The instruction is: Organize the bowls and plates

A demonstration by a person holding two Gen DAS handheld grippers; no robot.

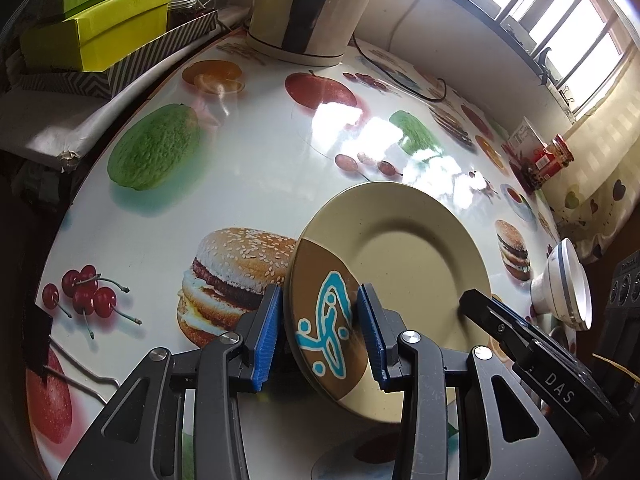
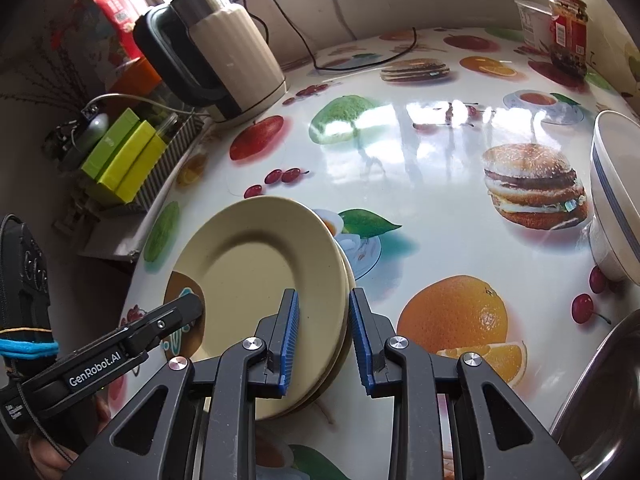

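A beige plate with a brown and blue pattern lies on the fruit-print table. In the right wrist view it sits as the top of a stack of plates. My left gripper straddles the patterned near rim, jaws open with gaps on both sides. My right gripper straddles the opposite rim of the stack, jaws open; it also shows in the left wrist view. A white bowl with a blue stripe stands at the table's right edge, also in the right wrist view.
A cream electric kettle with its cord stands at the back. Green boxes in a striped tray sit beside the table. A red jar stands far right. A metal basin rim is at the lower right.
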